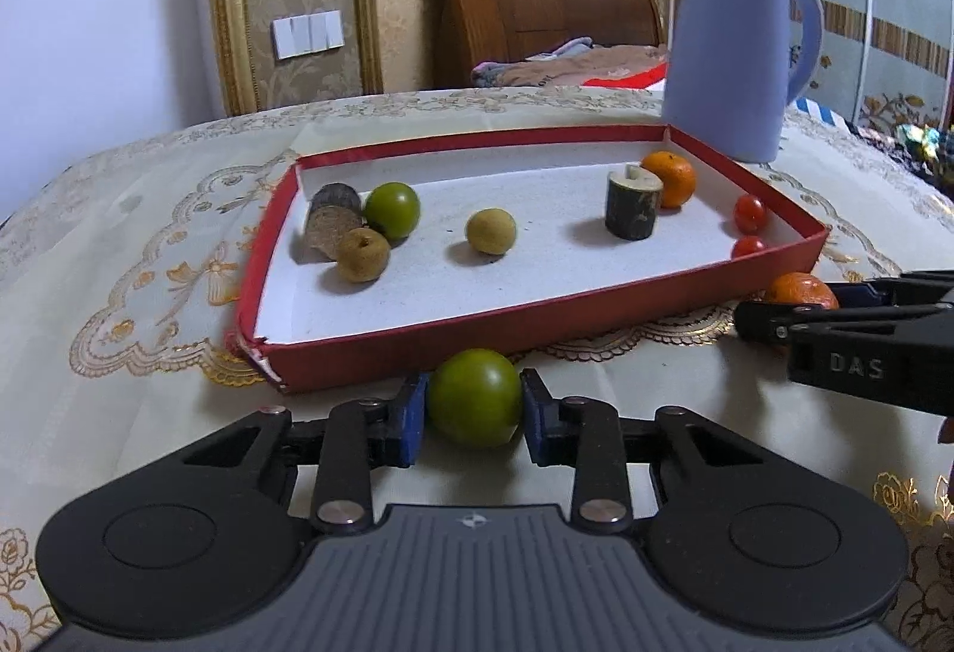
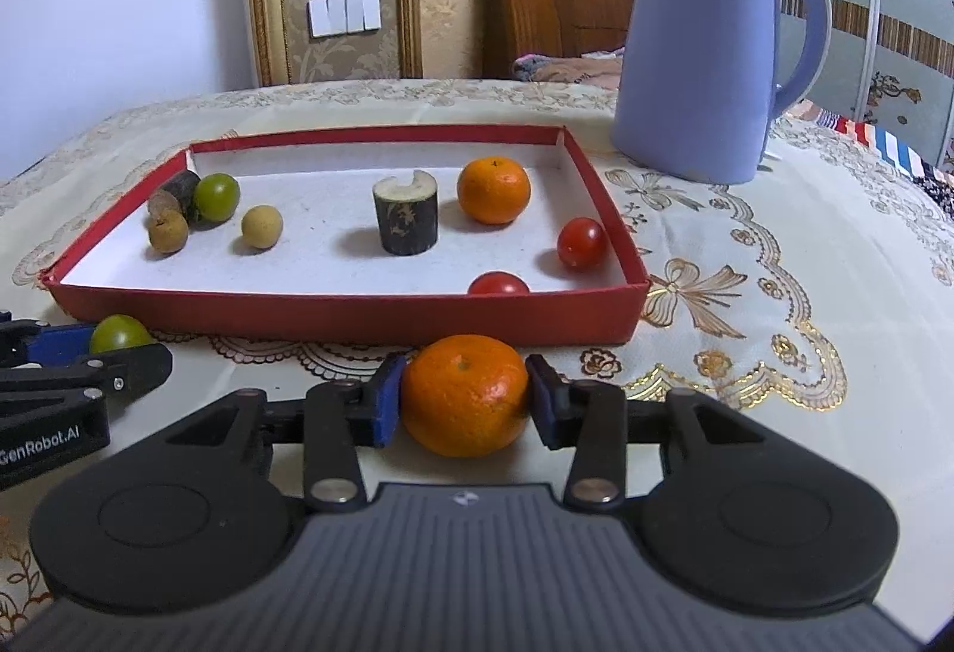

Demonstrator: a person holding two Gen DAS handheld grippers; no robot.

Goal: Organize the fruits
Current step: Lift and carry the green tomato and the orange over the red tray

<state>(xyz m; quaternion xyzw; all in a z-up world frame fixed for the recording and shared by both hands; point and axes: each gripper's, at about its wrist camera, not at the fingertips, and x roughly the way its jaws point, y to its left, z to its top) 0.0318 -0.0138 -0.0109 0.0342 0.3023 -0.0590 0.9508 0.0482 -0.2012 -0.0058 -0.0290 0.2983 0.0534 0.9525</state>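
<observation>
- Left wrist view, nearest: the left gripper (image 1: 475, 404) pinches a green fruit (image 1: 474, 398) between its blue pads, the fruit resting on the tablecloth (image 1: 149, 294) just in front of the red tray (image 1: 417, 327).
- Right wrist view, nearest: the right gripper (image 2: 467, 396) pinches a mandarin (image 2: 465, 394) the same way, just before the tray's front wall.
- From the left view that mandarin is mostly hidden behind the right gripper's fingers.
- Inside the tray, a tomato (image 2: 498, 284) is half cut off by the front wall; two dark rounds (image 1: 334, 216) in the far left corner are hard to identify.
- A dark stump (image 2: 405, 215) stands mid-tray beside a second mandarin (image 2: 493, 190).
- Beyond the tray stands a blue jug (image 2: 703, 55); farther back, a wooden headboard (image 1: 536, 8) and patterned wallpaper.
</observation>
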